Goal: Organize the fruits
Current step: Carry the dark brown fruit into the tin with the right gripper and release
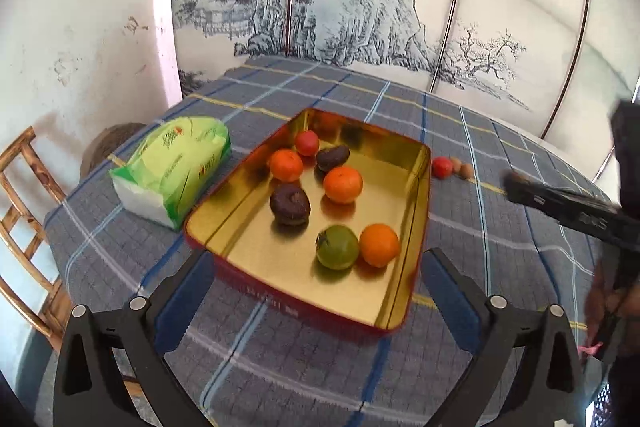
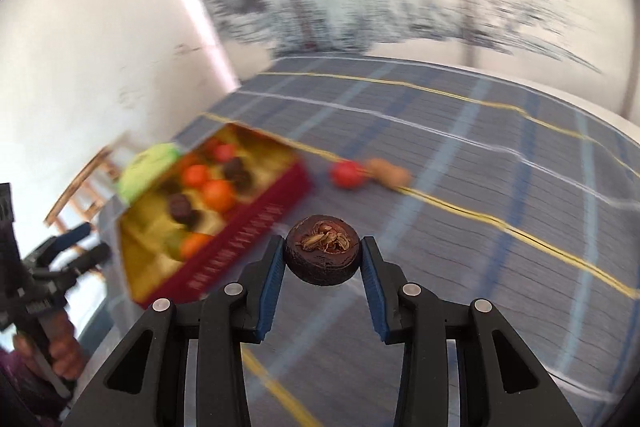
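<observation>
**Operator:** What was the state of the right gripper [image 2: 322,259]?

**Technician:** It was clenched on a dark fruit [image 2: 321,254], a mangosteen by its look. The blue pads [image 2: 272,279] bore on the fruit's left and right flanks at its widest part. The dried calyx faced up and toward the camera. The fruit was held above the cloth [image 2: 480,187], to the right of the tin [image 2: 236,251]. The right wrist view was blurred, so the height could not be judged.

**Operator:** And the left gripper [image 1: 318,267]?

**Technician:** It was released, with the jaws spread wide and nothing between them. It stood just before the near edge of the tin [image 1: 416,227].

**Operator:** How was the fruit expected to handle?

**Technician:** Judged from its look: a firm, thick rind, moderate weight, and a matt skin unlikely to slip. The round shape could roll once set down. Hold across the widest part was judged correct; the calyx appeared brittle and was not a place to grip.

**Operator:** What lay further out?

**Technician:** The tin held three oranges [image 1: 343,184], a green fruit [image 1: 337,247], a small red one [image 1: 307,143] and two dark ones [image 1: 290,203]. A red fruit [image 1: 442,167] and two brown nuts [image 1: 461,169] lay on the cloth beyond the tin's right wall. A green packet [image 1: 176,167] lay left of the tin.
</observation>
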A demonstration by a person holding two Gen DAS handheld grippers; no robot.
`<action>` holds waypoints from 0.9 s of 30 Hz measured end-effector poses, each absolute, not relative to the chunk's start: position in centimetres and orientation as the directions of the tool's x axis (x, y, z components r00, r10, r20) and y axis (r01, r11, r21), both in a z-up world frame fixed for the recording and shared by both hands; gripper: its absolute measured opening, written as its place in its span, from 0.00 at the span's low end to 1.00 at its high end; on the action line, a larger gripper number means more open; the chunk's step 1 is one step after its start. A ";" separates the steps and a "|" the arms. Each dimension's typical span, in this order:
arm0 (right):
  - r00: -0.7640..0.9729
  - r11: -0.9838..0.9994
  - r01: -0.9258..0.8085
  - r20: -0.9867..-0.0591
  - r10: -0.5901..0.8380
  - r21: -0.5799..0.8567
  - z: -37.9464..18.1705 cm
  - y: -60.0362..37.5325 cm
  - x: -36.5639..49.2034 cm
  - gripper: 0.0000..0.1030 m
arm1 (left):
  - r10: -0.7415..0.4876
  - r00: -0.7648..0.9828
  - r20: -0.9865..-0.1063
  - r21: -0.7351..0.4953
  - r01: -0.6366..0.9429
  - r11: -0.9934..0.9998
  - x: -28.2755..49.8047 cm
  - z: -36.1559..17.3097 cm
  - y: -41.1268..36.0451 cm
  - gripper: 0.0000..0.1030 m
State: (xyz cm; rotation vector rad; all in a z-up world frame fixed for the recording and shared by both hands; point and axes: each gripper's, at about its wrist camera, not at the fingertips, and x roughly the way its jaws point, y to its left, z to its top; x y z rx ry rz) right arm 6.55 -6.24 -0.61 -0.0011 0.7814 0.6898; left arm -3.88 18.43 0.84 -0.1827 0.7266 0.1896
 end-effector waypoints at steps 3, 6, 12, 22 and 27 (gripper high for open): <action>0.460 0.741 -0.629 -0.656 0.598 0.234 -0.6 -2.3 6.4 0.38 | 0.103 0.730 -0.676 -0.105 -0.234 0.967 -4.9 0.8 18.4 0.99; 0.416 0.703 -0.674 -0.668 0.617 0.228 -0.8 1.0 6.3 0.38 | 0.097 0.722 -0.685 -0.116 -0.240 0.964 -6.0 0.5 18.4 0.99; 0.362 0.682 -0.702 -0.721 0.591 0.206 -2.6 5.3 7.0 0.38 | 0.086 0.723 -0.685 -0.101 -0.212 0.972 -8.2 0.2 17.1 0.98; 0.302 0.683 -0.684 -0.754 0.583 0.254 -3.9 7.6 9.1 0.40 | -0.021 0.782 -0.622 -0.129 -0.076 0.989 -10.8 0.6 14.6 0.99; 0.360 0.687 -0.662 -0.678 0.641 0.299 -2.1 4.8 9.9 0.46 | -0.041 0.781 -0.623 -0.158 -0.074 0.985 -10.2 0.4 15.3 0.99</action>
